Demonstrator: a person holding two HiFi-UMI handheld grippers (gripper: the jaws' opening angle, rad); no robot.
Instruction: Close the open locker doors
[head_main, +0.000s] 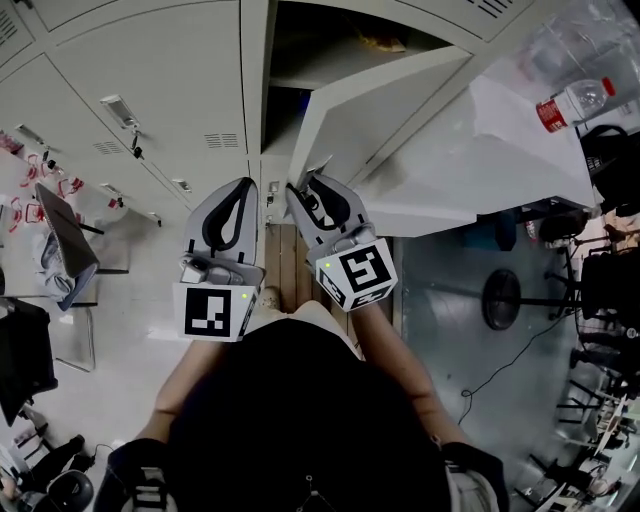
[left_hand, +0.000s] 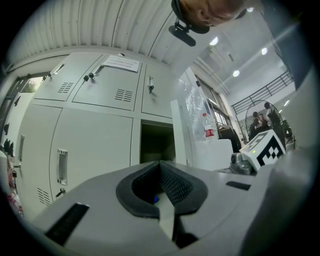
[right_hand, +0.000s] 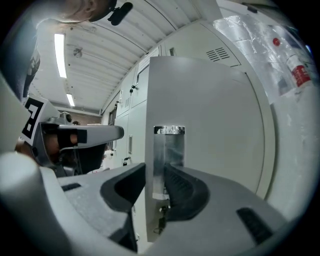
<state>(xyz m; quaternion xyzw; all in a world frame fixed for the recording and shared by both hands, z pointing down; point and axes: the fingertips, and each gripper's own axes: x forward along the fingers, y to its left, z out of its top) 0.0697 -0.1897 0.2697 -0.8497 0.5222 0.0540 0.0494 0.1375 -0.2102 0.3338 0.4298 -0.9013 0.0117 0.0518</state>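
Note:
The grey locker door (head_main: 395, 110) stands swung out from the open compartment (head_main: 300, 60) in the head view. My right gripper (head_main: 306, 188) is at the door's free edge. In the right gripper view the door (right_hand: 215, 120) runs between the jaws of my right gripper (right_hand: 155, 172), which are shut on its edge beside the metal handle plate (right_hand: 169, 150). My left gripper (head_main: 241, 190) hangs just left of it, shut with nothing held. The left gripper view shows my left gripper (left_hand: 161, 165) pointing at the dark open compartment (left_hand: 157, 142) and the door (left_hand: 179, 131) edge-on.
Closed locker doors (head_main: 130, 110) with handles and small padlocks fill the wall to the left. A plastic bottle (head_main: 575, 100) lies on a white cabinet to the right. A stool (head_main: 500, 298) and chairs stand on the floor at right, a small table (head_main: 60, 240) at left.

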